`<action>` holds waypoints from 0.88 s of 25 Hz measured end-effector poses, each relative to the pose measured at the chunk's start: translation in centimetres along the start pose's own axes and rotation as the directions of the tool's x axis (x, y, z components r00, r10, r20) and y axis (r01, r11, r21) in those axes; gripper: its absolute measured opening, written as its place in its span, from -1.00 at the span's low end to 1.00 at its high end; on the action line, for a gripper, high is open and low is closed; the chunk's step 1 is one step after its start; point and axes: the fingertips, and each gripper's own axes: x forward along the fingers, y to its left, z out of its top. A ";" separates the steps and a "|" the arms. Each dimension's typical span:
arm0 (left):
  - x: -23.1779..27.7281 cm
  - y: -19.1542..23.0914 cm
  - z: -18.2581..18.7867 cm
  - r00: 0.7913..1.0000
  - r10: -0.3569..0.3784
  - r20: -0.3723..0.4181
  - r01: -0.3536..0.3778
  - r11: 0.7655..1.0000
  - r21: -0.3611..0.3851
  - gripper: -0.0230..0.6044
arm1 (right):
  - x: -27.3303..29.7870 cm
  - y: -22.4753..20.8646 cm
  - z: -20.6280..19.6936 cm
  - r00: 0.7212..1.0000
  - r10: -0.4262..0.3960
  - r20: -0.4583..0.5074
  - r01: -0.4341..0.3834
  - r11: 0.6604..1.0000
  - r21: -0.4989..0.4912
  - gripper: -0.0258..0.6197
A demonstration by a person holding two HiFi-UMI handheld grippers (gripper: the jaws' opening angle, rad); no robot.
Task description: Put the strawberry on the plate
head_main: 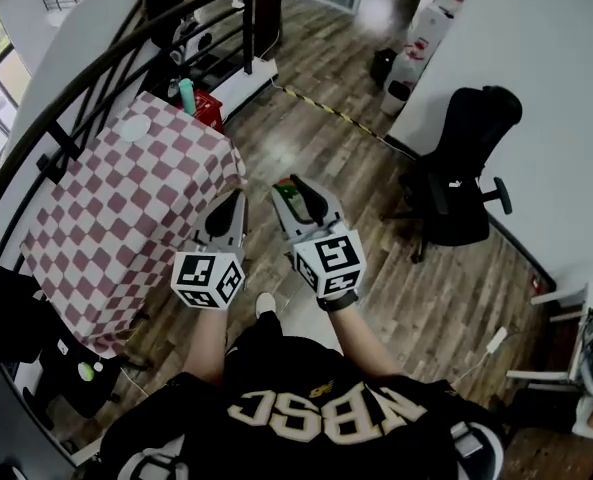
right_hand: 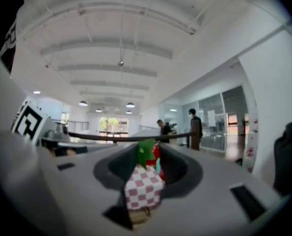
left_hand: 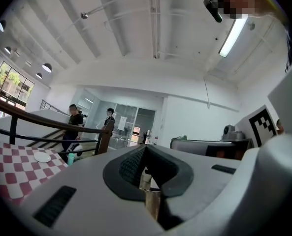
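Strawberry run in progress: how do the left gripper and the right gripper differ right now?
The right gripper is clamped on the strawberry; the left gripper holds nothing. The right gripper's jaws stand apart around the fruit, while the left gripper's jaw tips meet. In the head view the left gripper is by the checkered table's corner, the right gripper over wooden floor. Both point forward, side by side.

A wood-plank floor (head_main: 306, 98) with a strip of yellow-and-black tape (head_main: 321, 106) runs between a white wall (head_main: 536, 88) at the right and a black curved stair railing (head_main: 86, 78) at the left. A bench (head_main: 126, 218) under a red-and-white checked cloth stands beside the railing, and a black office chair (head_main: 461, 173) sits against the wall. Overhead, a white beamed ceiling (left_hand: 111, 28) carries a lit tube lamp (left_hand: 233, 35); daylight enters through windows (left_hand: 10, 85), and glass doors (left_hand: 131, 124) close the far end.
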 end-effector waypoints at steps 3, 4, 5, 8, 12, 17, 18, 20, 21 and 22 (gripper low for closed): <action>3.4 3.4 1.5 0.999 0.038 0.038 -0.038 0.999 -0.001 -0.88 | 4.9 -1.1 1.6 0.999 0.044 0.001 -0.044 0.997 -0.057 -0.47; 4.3 4.5 1.9 0.998 0.048 0.044 -0.048 0.999 0.004 -0.88 | 6.3 -1.4 2.1 0.998 0.056 0.007 -0.056 0.996 -0.072 -0.46; 5.0 5.4 2.1 0.998 0.053 0.046 -0.054 0.998 0.014 -0.88 | 7.5 -1.5 2.5 0.998 0.065 0.015 -0.064 0.995 -0.082 -0.46; 6.9 7.9 2.4 0.996 0.077 0.040 -0.079 0.995 0.057 -0.88 | 10.6 -2.3 2.6 0.996 0.088 0.022 -0.086 0.992 -0.092 -0.46; 8.1 11.1 1.9 0.986 0.168 0.006 -0.168 0.978 0.123 -0.88 | 14.8 -2.7 1.3 0.987 0.160 -0.014 -0.161 0.985 -0.068 -0.47; 9.9 16.4 1.1 0.947 0.320 -0.017 -0.317 0.943 0.105 -0.88 | 21.3 -2.1 -0.2 0.948 0.317 -0.032 -0.318 0.948 -0.037 -0.46; 10.6 17.5 1.2 0.945 0.328 -0.010 -0.326 0.941 0.092 -0.88 | 23.0 -2.0 -0.5 0.937 0.346 -0.036 -0.347 0.937 -0.030 -0.46; 12.2 19.6 1.4 0.943 0.333 0.012 -0.333 0.942 0.051 -0.88 | 26.5 -2.4 -1.2 0.919 0.391 -0.053 -0.392 0.920 -0.014 -0.46; 13.0 20.4 1.5 0.940 0.341 0.022 -0.342 0.939 0.040 -0.88 | 28.0 -2.7 -1.4 0.910 0.411 -0.060 -0.412 0.911 -0.008 -0.46; 13.7 21.2 1.7 0.933 0.357 0.032 -0.358 0.933 0.043 -0.88 | 29.5 -3.0 -1.5 0.898 0.435 -0.064 -0.436 0.900 -0.006 -0.46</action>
